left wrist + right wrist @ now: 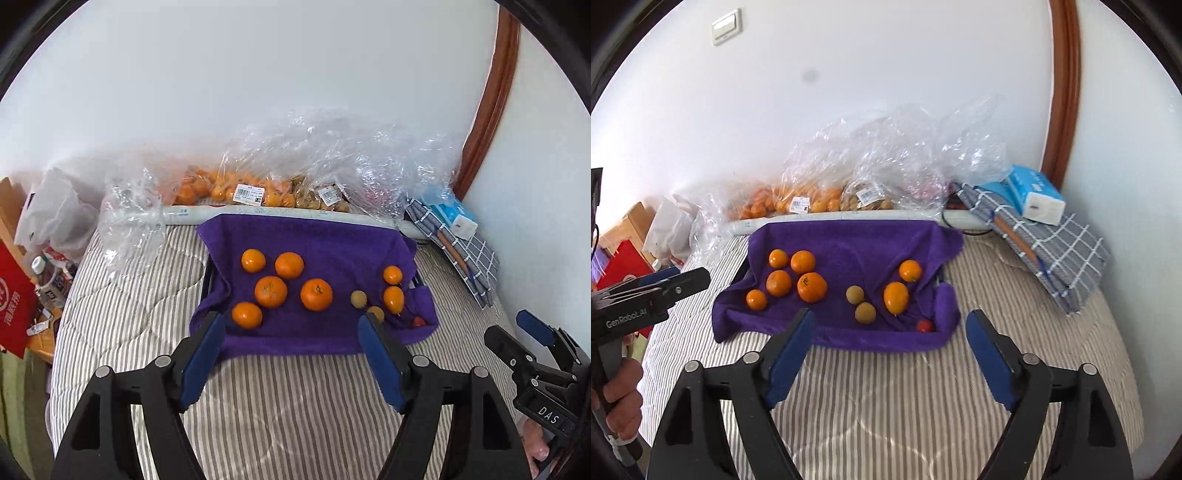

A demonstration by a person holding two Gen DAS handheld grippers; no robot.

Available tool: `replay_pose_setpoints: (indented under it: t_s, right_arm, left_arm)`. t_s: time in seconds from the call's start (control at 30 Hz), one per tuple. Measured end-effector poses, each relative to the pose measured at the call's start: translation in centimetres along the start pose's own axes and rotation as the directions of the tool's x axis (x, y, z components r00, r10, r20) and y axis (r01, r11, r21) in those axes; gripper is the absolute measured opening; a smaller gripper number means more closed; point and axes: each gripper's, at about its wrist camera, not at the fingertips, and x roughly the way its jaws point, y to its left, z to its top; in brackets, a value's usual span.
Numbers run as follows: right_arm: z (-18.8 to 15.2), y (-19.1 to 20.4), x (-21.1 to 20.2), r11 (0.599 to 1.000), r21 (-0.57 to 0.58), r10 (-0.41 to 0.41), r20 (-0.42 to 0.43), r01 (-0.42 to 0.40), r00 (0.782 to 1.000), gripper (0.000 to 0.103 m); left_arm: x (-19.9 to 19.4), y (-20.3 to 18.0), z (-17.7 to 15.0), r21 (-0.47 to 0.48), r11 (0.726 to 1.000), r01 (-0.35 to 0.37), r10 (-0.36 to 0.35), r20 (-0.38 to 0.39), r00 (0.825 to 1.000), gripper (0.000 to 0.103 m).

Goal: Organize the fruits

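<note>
A purple towel [317, 236] [849, 236] covers a tray on the striped bed. On its left lie several oranges [270, 291] [812, 287]. On its right lie two oval orange fruits [393, 298] [896, 297], two small tan round fruits [358, 298] [865, 312] and a small red fruit [418, 322] [925, 325]. My left gripper [291, 321] is open and empty, above the towel's near edge. My right gripper [890, 321] is open and empty, just short of the towel's near right side; it also shows in the left wrist view [532, 332].
Clear plastic bags of oranges [221, 188] [798, 197] and brown fruit [314, 197] [868, 197] lie along the wall behind the tray. A checked cloth bundle [1056, 251] with a tissue pack [1034, 199] sits at the right. A red bag [14, 306] and bottles stand left of the bed.
</note>
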Motion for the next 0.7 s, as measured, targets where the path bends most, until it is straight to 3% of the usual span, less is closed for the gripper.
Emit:
replay_pose_setpoints:
  t_s: [0.1, 0.37, 0.7]
  right_arm:
    - [-0.8, -0.5, -2.1, 1.000, 0.001, -0.011, 0.023, 0.011, 1.000, 0.090]
    - [-2.4, -1.3, -6.3, 0.999, 0.018, -0.028, 0.057, 0.027, 0.998, 0.090]
    - [-3.6, -1.5, -8.9, 0.999, 0.026, -0.044, 0.072, 0.043, 0.996, 0.090]
  left_arm:
    - [-2.2, -0.6, -1.0, 0.000, 1.000, -0.007, 0.007, 0.029, 1.000, 0.080]
    - [-6.5, -2.2, -3.2, 0.011, 1.000, -0.024, 0.023, 0.091, 0.996, 0.083]
    - [-8.5, -2.3, -4.5, 0.001, 0.999, -0.034, 0.034, 0.111, 0.993, 0.084]
